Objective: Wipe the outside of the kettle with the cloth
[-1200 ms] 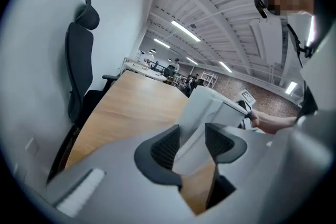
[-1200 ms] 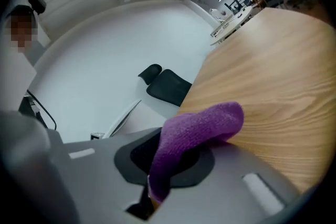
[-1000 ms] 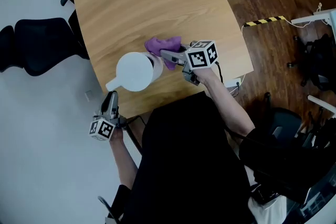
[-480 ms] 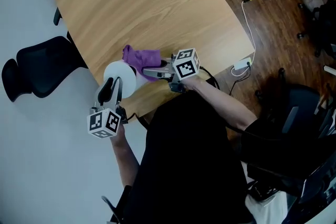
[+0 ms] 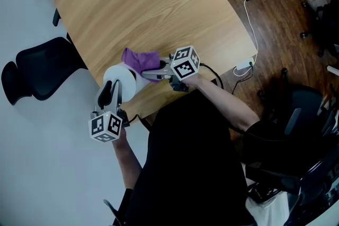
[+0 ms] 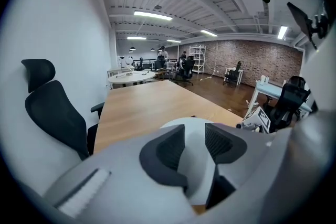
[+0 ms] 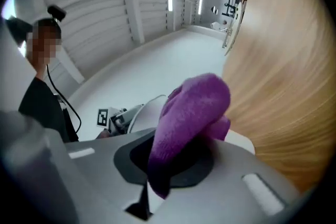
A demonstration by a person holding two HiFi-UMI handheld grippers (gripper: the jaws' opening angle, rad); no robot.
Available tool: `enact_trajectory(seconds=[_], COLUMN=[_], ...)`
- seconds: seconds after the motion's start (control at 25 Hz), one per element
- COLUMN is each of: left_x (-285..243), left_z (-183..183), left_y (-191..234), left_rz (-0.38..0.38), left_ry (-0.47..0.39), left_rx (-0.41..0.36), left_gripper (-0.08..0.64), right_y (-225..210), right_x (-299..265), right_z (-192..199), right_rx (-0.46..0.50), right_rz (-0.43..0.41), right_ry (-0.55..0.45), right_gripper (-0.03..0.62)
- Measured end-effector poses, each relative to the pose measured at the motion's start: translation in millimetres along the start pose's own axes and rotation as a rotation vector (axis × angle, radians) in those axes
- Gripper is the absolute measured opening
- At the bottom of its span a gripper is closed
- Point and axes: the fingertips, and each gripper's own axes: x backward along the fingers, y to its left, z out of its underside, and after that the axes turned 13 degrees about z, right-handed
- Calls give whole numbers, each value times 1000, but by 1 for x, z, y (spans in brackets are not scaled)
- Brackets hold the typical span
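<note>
**Wooden table, kettle at its near edge**

Looking down from the head view, the light wooden table [image 5: 159,8] carries the white kettle [image 5: 119,79] close to the edge by you. The purple cloth [image 5: 140,59] lies against the kettle's upper right side. Your right gripper [image 5: 152,72] reaches in from the right, and your left gripper [image 5: 110,93] comes up from below.

In the left gripper view, its jaws have just been opening and stand spread, with the kettle's white handle [image 6: 202,176] between them.

In the right gripper view, the jaws pinch the cloth, which bulges out ahead of them beside the kettle.
</note>
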Motion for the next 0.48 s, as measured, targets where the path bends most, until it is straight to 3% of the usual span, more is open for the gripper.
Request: enact_trajectory(seconds=[0.04, 0.16, 0.2, 0.28, 0.36, 0.4, 0.48], left_x=[-1, -6, -9, -12, -14, -15, -17], left_z=[-1, -4, -5, -9, -13, -15, -19], left_y=[0, 5, 7, 12, 14, 13, 13], left_rz=[2, 24, 44, 108, 201, 252, 332], left_ry=[-1, 15, 27, 42, 49, 52, 53], left_rx=[-9, -59, -79, -122, -167, -187, -222], left_gripper=[434, 433, 434, 434, 433, 401, 367], right_y=[-23, -108, -121, -119, -95, -73, -13], right_x=[-2, 5, 7, 7, 3, 0, -6], right_z=[14, 65, 74, 66, 37, 15, -36], right_rx=[-8, 0, 6, -10, -59, -96, -160], right_rz=[83, 447, 521, 567, 482, 370, 65], right_ry=[49, 274, 326, 328, 231, 146, -34], right_gripper=[23, 23, 23, 23, 23, 23, 23])
